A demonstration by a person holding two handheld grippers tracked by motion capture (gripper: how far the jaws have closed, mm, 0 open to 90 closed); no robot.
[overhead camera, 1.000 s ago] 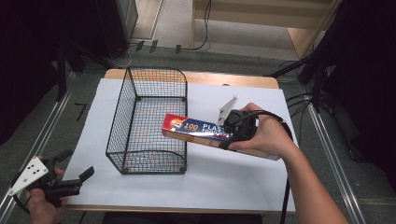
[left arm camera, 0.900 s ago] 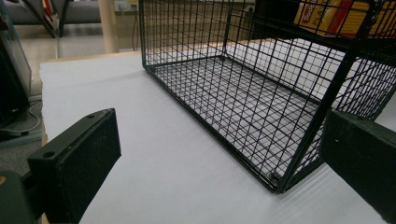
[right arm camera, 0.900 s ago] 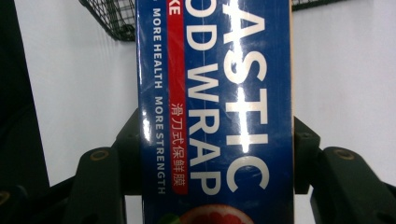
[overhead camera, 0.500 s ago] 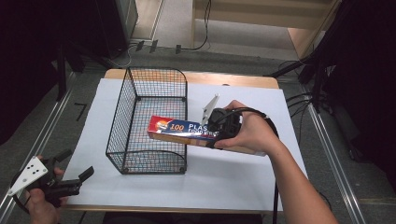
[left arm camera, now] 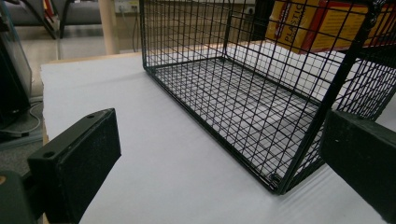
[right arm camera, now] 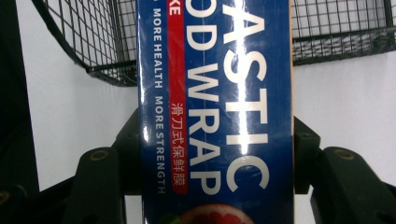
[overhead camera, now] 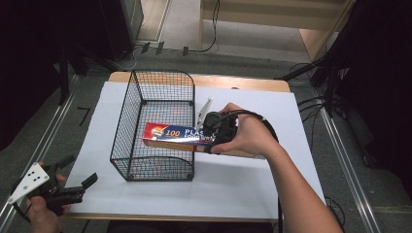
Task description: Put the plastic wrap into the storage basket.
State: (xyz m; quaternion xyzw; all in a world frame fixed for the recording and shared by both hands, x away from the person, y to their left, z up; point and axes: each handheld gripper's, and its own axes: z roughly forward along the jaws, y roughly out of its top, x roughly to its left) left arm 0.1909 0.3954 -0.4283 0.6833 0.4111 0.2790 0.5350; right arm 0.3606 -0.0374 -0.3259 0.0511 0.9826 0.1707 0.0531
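I see the plastic wrap box (overhead camera: 177, 136) lying level, its long axis running left to right across the desk (overhead camera: 243, 184), its far end poking over the wire basket (overhead camera: 155, 127). It's glossy blue with white lettering, probably a red band. My right tool (overhead camera: 214, 133) clamps it; my left tool (overhead camera: 77, 187) gapes empty.

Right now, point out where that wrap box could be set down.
Free: the basket floor, and the white sheet between the basket and the table's near edge. Crowded: the basket's right rim, where the right gripper holds the plastic wrap box across it.
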